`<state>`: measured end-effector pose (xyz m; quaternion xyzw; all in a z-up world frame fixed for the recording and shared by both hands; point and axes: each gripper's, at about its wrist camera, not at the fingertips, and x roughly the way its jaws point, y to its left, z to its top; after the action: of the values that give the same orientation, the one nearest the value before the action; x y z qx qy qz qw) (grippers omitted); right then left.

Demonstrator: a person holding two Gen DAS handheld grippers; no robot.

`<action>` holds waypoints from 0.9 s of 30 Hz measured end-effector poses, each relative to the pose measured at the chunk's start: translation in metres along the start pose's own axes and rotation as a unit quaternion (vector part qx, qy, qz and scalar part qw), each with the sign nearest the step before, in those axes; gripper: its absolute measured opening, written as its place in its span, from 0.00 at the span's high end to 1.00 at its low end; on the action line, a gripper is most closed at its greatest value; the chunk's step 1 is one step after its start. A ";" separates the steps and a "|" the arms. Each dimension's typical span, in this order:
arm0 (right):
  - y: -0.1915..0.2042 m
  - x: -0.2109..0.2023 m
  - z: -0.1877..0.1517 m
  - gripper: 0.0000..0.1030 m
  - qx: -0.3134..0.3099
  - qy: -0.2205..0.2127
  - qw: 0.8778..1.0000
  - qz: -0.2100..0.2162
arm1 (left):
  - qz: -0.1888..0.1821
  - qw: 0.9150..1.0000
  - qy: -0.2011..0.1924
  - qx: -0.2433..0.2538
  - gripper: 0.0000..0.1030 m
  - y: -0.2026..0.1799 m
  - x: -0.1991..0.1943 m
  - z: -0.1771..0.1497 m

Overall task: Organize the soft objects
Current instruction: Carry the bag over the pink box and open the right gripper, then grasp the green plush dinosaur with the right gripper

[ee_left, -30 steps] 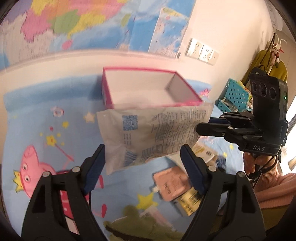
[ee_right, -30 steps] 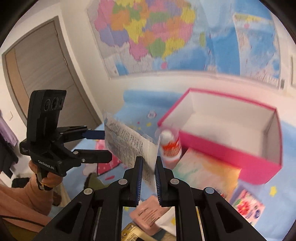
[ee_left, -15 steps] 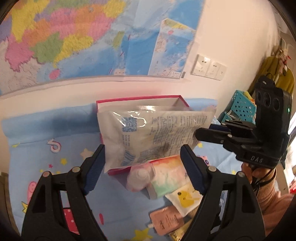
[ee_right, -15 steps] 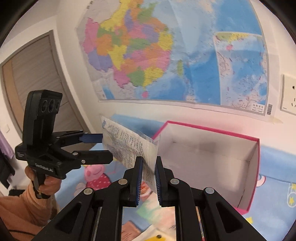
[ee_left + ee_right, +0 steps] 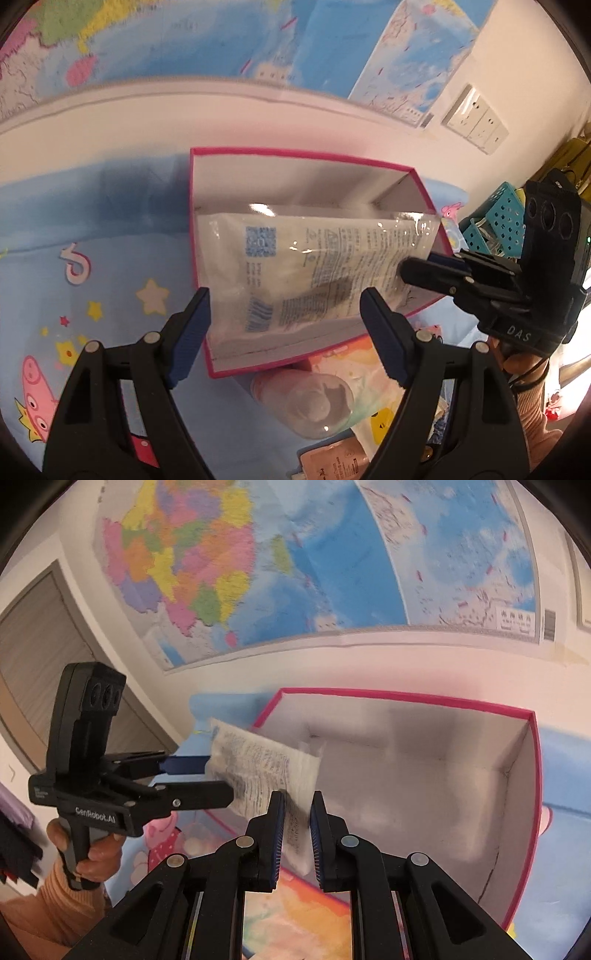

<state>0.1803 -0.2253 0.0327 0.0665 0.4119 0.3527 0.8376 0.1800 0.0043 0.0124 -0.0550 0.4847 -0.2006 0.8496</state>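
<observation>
- Both grippers have carried the plastic packet (image 5: 314, 273) from above the cluttered mat to over the open pink box (image 5: 295, 166).
- Right gripper (image 5: 297, 814): jaws clenched on the packet's edge; the packet hangs partly inside the box, near its left wall.
- Left gripper (image 5: 284, 314): jaws spread wide either side of the packet, not pressing it.
- Risk: the limp packet may snag on the box rim and fold, or slip from the single-edge grip.

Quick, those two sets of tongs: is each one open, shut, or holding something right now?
Left tongs: held wide, a clear printed packet between the jaws; a grip cannot be told.
Right tongs: shut on that packet's other edge, over the pink box.
</observation>
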 end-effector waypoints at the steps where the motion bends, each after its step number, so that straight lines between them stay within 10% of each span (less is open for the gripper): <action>1: -0.001 0.002 -0.001 0.86 0.002 0.004 1.000 0.000 | 0.004 1.000 0.002 -0.001 0.21 0.000 0.002 0.000; 14: -0.021 0.053 0.006 0.52 0.045 0.072 0.995 -0.058 | 0.003 1.000 0.012 -0.026 0.21 0.001 0.009 0.010; 21: -0.013 0.039 -0.004 0.51 0.033 0.045 0.995 -0.086 | 0.016 0.999 -0.034 0.003 0.21 -0.002 -0.020 -0.005; 27: 0.038 -0.013 -0.032 0.42 -0.040 -0.001 0.999 -0.011 | 0.038 0.995 -0.084 0.032 0.21 0.004 -0.065 -0.043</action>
<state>0.1307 -0.2111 0.0354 0.0285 0.3971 0.3595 0.8440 0.1158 0.0379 0.0406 -0.0255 0.4070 -0.1780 0.8956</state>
